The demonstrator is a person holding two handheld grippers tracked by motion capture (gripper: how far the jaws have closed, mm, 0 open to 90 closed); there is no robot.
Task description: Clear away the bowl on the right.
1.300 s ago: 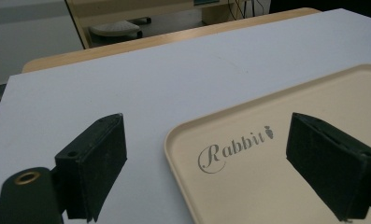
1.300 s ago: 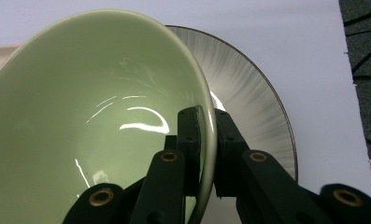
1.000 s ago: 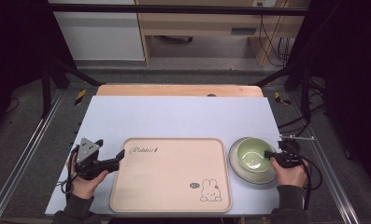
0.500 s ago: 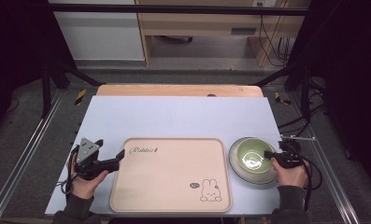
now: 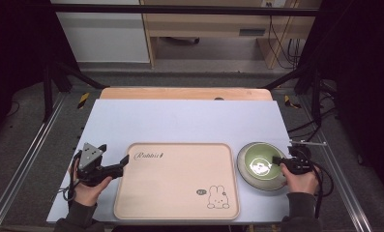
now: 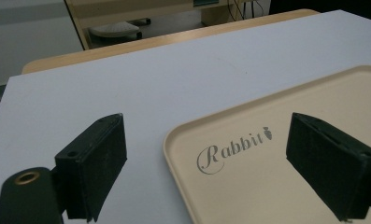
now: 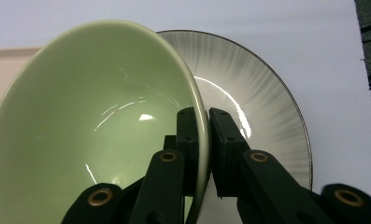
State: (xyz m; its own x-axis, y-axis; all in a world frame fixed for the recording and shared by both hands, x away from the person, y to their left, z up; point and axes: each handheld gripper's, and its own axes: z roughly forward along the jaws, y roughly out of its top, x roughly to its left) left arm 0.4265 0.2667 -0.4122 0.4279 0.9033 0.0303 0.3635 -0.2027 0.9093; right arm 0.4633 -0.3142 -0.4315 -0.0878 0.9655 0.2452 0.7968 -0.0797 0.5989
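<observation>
Green bowl (image 7: 89, 126): glazed ceramic, stiff, slippery, breakable; likely moderately heavy. Right tongs (image 7: 206, 116) pinch its rim over grey plate (image 7: 267, 93). Left tongs (image 6: 206, 158) wide, empty, straddling tray (image 6: 286, 121) corner.

"Rabbit" on beige tray (image 6: 286, 154)

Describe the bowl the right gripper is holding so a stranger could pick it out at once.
Start from the large beige tray with the rabbit drawing in the middle of the white table. Just to its right sits a grey plate with fine radial streaks, and on it rests the bowl. It is the one pale green, glossy dish, and the right gripper pinches its rim.
</observation>
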